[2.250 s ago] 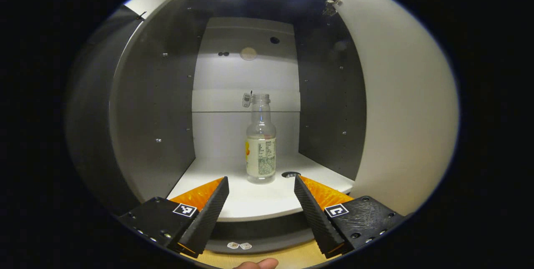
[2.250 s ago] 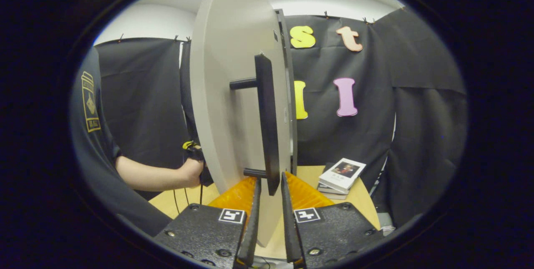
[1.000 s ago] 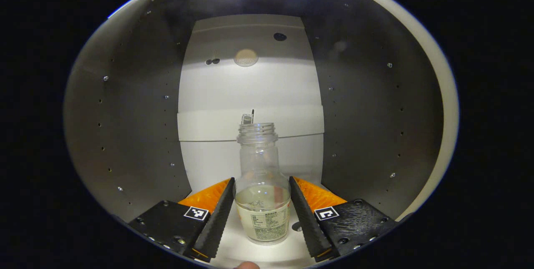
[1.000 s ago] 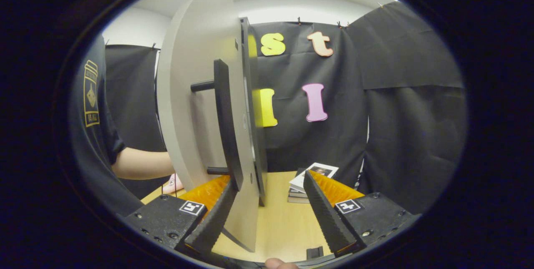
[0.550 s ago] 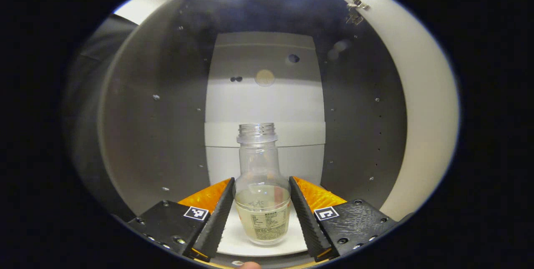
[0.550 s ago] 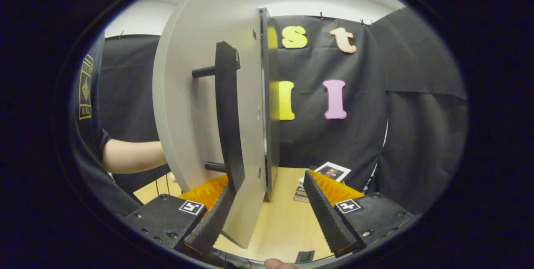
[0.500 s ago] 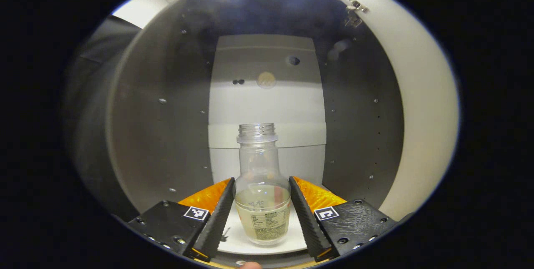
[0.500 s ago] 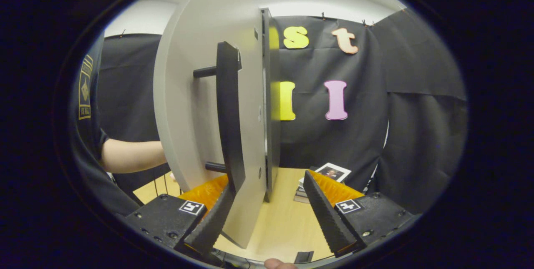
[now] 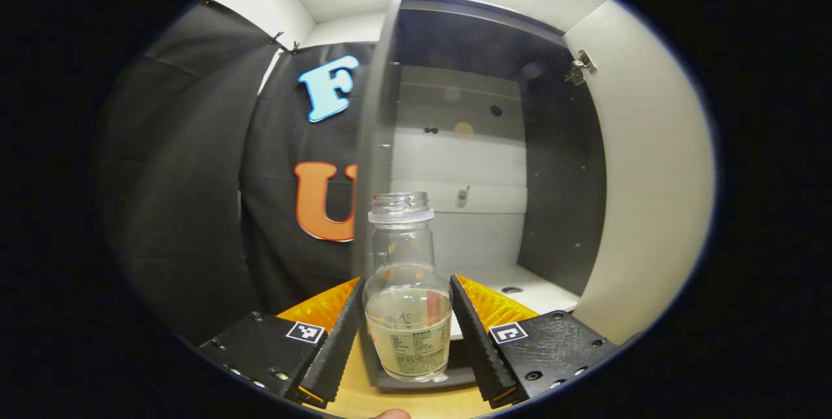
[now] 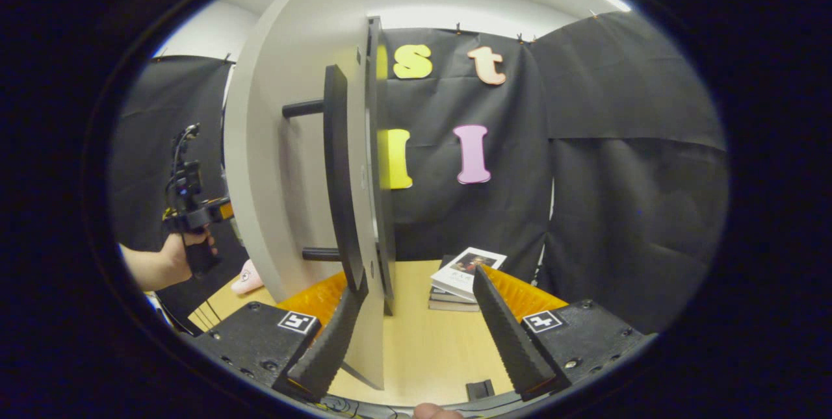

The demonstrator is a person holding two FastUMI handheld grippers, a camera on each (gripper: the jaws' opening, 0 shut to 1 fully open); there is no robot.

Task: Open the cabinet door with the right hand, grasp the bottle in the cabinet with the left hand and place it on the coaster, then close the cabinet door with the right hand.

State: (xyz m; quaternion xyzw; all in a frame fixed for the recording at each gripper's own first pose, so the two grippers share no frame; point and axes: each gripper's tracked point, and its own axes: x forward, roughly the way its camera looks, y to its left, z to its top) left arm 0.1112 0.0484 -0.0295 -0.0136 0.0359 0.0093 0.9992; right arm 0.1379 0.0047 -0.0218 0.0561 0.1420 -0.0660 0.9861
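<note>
A clear, capless bottle (image 9: pixel 408 321) with a little pale liquid and a paper label stands upright between my left gripper's (image 9: pixel 406 286) fingers, which press on both its sides. It hangs just in front of the open cabinet (image 9: pixel 455 165), over the cabinet's front edge. In the right gripper view the white cabinet door (image 10: pixel 286 146) stands wide open, edge on, with its black bar handle (image 10: pixel 337 178). My right gripper (image 10: pixel 419 282) is open; the door's lower edge sits by its left finger (image 10: pixel 328 341). Far left there, a hand holds the left gripper (image 10: pixel 192 208).
The door's inner face (image 9: pixel 650 165) with its hinge (image 9: pixel 578 68) flanks the cabinet on the right. A wooden table (image 10: pixel 429 354) carries a stack of books (image 10: pixel 465 273) and a small pink object (image 10: pixel 246 278). Black cloth walls surround the booth.
My left gripper closed on the bottle inside the cabinet, then drew back out with it and swung left. My right gripper let go of the handle and stays open by the door.
</note>
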